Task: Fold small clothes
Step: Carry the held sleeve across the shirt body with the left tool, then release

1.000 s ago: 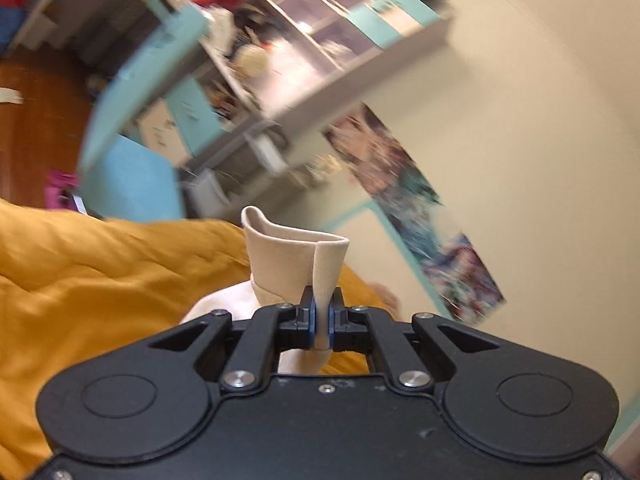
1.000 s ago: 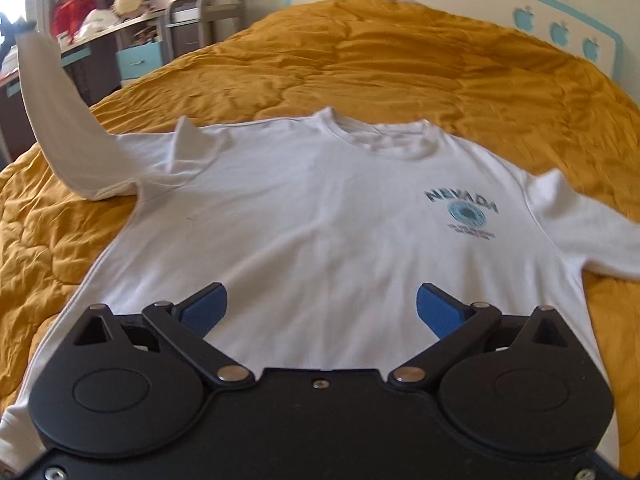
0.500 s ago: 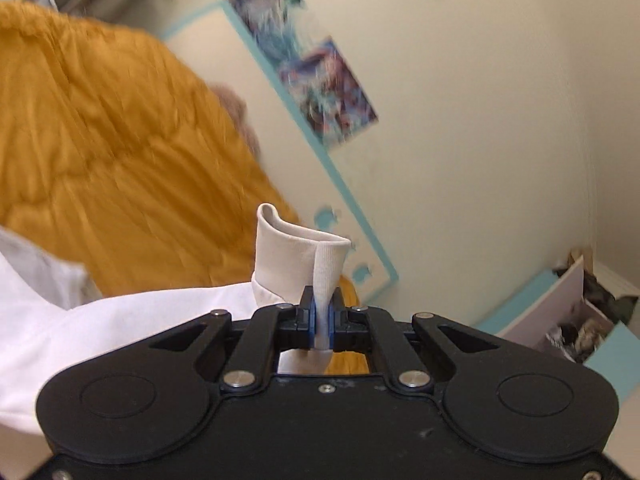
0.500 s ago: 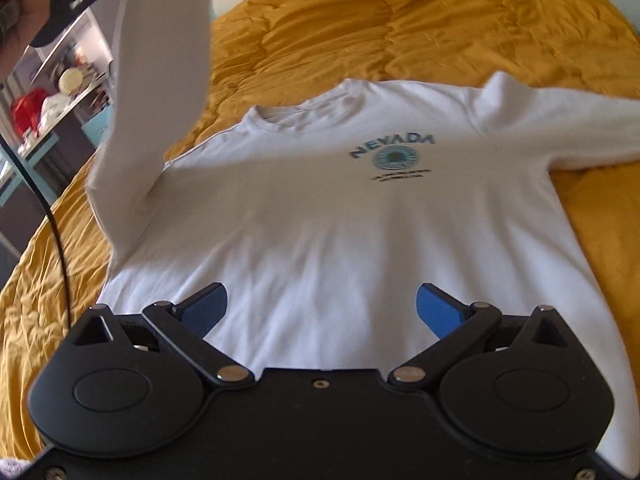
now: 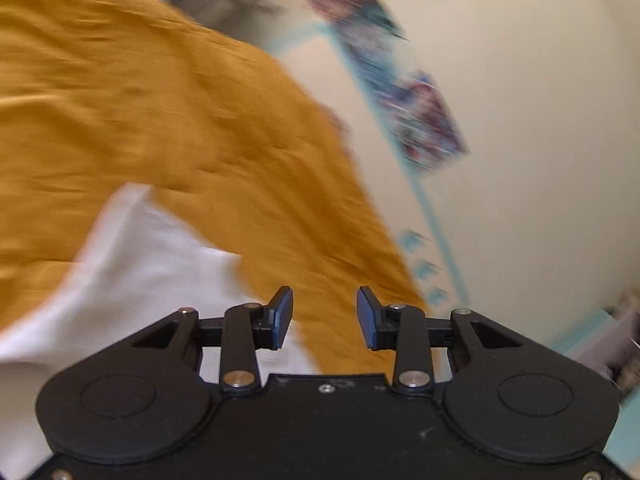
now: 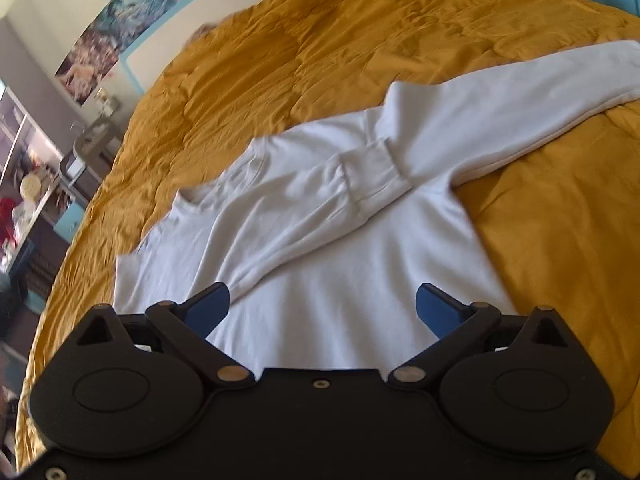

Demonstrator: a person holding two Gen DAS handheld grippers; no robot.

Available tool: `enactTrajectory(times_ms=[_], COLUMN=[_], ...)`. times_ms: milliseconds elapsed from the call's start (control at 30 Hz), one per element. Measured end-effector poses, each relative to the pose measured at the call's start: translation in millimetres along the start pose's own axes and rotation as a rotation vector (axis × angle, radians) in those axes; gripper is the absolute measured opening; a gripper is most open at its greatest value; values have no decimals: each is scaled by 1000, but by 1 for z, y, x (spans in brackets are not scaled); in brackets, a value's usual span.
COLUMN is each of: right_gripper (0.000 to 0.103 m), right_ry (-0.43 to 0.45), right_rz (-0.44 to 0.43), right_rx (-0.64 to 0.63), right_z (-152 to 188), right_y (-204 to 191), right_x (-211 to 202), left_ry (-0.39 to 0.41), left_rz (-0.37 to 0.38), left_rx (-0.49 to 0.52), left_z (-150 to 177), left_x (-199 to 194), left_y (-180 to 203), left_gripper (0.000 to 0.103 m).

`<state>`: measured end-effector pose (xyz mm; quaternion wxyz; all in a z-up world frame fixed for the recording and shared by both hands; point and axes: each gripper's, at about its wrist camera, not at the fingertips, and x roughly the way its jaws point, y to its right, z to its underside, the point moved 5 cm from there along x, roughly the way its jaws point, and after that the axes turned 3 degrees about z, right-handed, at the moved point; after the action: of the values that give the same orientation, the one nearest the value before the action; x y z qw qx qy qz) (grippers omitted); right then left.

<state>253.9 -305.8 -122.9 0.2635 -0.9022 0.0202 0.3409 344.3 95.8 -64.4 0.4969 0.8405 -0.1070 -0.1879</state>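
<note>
Mustard quilted bedspread (image 6: 328,44), white sweatshirt (image 6: 340,248), wall poster (image 6: 108,36)

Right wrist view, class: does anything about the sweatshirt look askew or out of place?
One sleeve lies slanted across the sweatshirt chest, its cuff bunched; the other sleeve stretches unfolded over the orange bedcover.

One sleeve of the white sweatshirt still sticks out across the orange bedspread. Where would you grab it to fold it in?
Probably at the cuff of the outstretched sleeve. It lies flat on the bedspread at the far right, clear of the sweatshirt body, so a gripper can pinch its free end from the outer side and carry it across.
</note>
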Motion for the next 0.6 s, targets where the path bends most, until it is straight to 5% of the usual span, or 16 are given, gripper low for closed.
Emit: enactTrajectory(times_ms=[167, 267, 433, 600], right_gripper=[94, 86, 76, 76], right_ry=[30, 16, -72, -23], right_rz=[-33, -105, -55, -62], right_rx=[203, 364, 496, 537], right_z=[-21, -31, -30, -38], right_y=[29, 38, 44, 43], right_x=[19, 41, 84, 96], left_ry=[-36, -74, -73, -71], left_rz=[-168, -175, -173, -185], left_rx=[-261, -403, -358, -373], left_z=[21, 30, 23, 22], left_x=[-41, -40, -31, -20], left_y=[-115, -138, -139, -140], left_gripper=[34, 34, 34, 34])
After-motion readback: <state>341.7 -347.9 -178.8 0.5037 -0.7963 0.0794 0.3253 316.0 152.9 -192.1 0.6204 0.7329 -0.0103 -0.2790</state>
